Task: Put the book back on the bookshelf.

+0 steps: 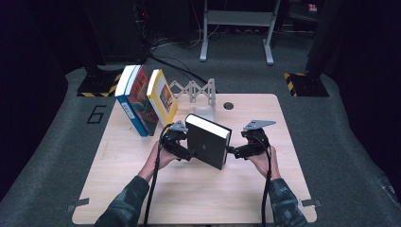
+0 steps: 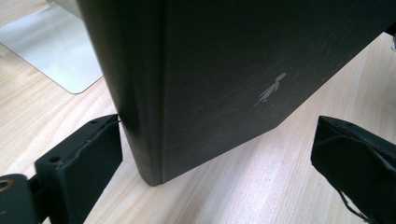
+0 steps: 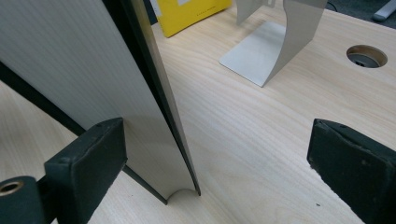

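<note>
Both hands low on the surface [image 1: 142,189], left tool [image 1: 182,150] and right tool [image 1: 236,151] spread apart flanking the upright black book [image 1: 207,142].

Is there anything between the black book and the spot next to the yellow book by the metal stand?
Nothing visible blocks it. Bare table lies between the black book and the gap between the yellow book and the metal stand. The left claw and right claw flank the black book, jaws open.
</note>
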`<action>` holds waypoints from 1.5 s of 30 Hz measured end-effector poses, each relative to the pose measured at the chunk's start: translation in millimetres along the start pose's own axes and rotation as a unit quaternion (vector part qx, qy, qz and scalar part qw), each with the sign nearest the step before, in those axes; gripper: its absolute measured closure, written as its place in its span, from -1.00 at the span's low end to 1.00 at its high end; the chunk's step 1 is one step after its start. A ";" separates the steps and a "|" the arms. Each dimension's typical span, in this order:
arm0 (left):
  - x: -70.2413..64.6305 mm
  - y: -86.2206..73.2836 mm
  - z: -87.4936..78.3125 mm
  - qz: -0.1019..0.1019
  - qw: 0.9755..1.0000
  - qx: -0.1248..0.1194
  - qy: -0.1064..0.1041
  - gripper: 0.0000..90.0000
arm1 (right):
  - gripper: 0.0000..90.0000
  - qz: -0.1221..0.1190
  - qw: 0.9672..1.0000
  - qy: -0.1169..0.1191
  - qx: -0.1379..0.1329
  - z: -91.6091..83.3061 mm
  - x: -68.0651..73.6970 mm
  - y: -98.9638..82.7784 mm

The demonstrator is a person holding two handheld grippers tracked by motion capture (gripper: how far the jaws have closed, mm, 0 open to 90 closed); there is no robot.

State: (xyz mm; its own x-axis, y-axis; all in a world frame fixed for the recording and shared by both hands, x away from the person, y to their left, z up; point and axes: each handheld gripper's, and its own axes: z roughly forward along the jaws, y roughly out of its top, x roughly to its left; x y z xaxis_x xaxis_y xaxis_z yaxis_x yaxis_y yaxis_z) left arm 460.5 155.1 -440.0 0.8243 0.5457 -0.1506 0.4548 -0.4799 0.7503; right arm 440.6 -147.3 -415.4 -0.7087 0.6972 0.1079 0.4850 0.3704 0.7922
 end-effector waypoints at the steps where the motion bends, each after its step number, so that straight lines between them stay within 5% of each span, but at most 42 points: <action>1: -0.1 -0.3 0.1 -0.003 1.000 -0.001 -0.001 -0.97 | -0.91 0.002 1.000 0.001 0.000 0.4 -0.1 -0.1; 15: -0.7 -2.7 -2.1 -0.005 1.000 -0.002 -0.003 -0.95 | -0.95 0.013 1.000 0.003 0.003 3.3 -3.9 -0.8; 31: -11.0 -7.1 -2.3 -0.047 0.998 -0.023 0.017 -0.95 | -0.96 0.022 1.000 0.004 0.000 3.5 -7.4 -1.7; 45: -15.1 -11.1 -4.0 -0.058 0.998 -0.032 0.019 -0.94 | -0.96 0.031 1.000 0.006 0.003 4.1 -12.2 -0.7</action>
State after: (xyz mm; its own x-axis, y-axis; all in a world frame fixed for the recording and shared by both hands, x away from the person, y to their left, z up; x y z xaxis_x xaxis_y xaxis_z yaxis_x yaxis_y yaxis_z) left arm 441.7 155.0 -443.5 0.7534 0.6213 -0.2155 0.5233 -0.3680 0.7686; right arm 450.9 -153.6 -419.7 -0.6839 0.7110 0.1638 0.5310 0.3311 0.7800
